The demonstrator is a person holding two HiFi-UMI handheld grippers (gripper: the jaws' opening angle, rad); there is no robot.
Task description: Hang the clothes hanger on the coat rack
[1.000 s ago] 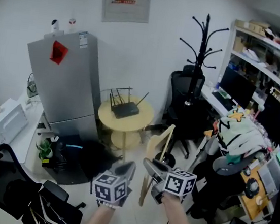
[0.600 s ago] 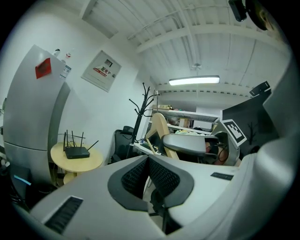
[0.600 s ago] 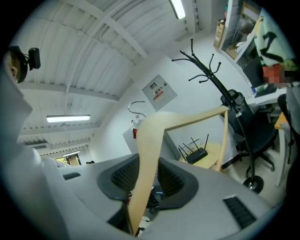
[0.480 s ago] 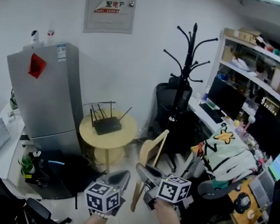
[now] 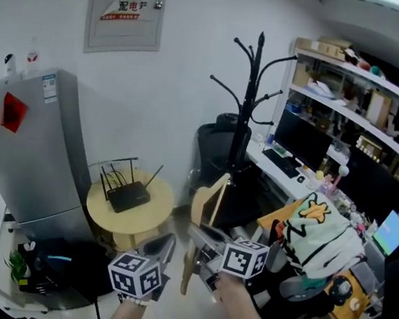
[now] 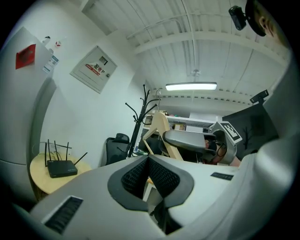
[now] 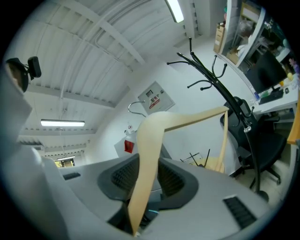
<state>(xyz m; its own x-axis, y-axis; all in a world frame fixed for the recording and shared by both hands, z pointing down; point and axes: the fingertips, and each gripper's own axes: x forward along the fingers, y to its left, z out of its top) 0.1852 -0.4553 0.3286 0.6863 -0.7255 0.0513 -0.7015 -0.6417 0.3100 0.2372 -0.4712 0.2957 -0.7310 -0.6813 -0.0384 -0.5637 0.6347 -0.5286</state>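
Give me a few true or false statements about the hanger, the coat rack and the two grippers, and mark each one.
1. The right gripper is clamped on a wooden hanger. True.
2. The hanger already hangs on the black coat rack. False: it is in the right gripper, apart from the rack.
3. A router sits on the round table. True.
4. The left gripper also grips the hanger. False: its jaws are together with nothing between them.
5. Coats hang on the rack. False: its hooks are bare.
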